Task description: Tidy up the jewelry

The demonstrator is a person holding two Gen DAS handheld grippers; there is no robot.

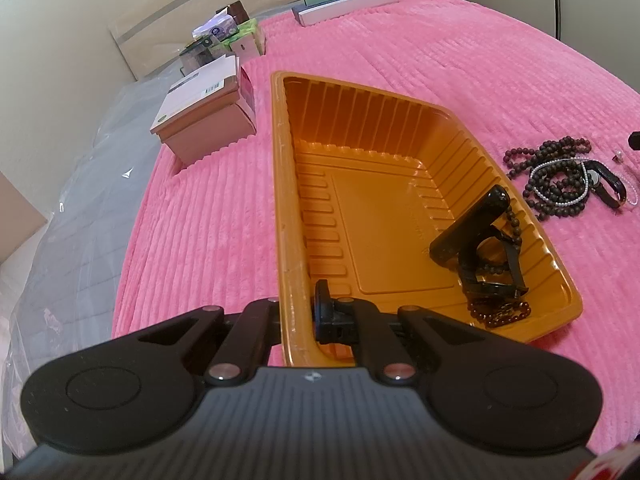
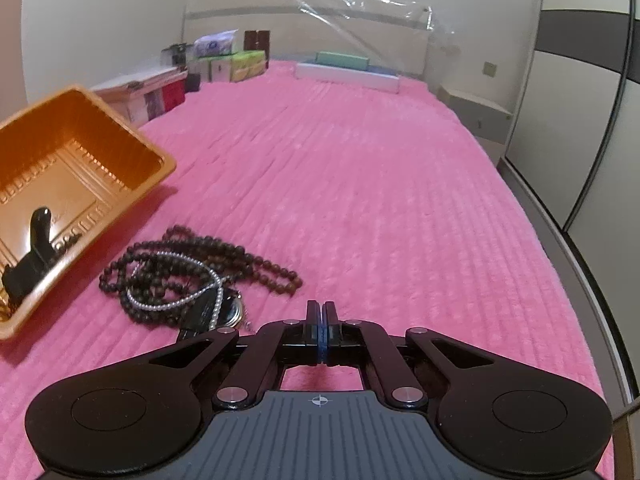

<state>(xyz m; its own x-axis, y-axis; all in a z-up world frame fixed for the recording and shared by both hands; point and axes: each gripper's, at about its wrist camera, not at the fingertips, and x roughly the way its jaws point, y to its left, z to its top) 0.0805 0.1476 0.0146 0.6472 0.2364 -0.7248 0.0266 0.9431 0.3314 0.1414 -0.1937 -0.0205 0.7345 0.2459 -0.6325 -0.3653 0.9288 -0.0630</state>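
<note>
An orange plastic tray (image 1: 280,200) lies on a pink ribbed blanket (image 1: 208,240). My left gripper (image 1: 298,314) is shut on the tray's near left wall, one finger inside and the other hidden outside. A black strap-like piece (image 1: 472,232) and a brown bead chain (image 1: 500,314) lie in the tray's near right corner. Right of the tray (image 2: 132,136) sits a pile of dark bead strands (image 2: 192,268) with a white pearl strand (image 2: 176,300) and a watch (image 2: 230,312). My right gripper (image 2: 322,312) hovers just right of this pile, shut, with nothing visible between its fingers.
Cardboard boxes (image 1: 204,116) and small packages (image 2: 236,62) line the bed's left side near the plastic-wrapped headboard (image 2: 360,20). A flat box (image 2: 348,72) lies at the head. A nightstand (image 2: 476,112) and wardrobe doors (image 2: 580,120) stand to the right.
</note>
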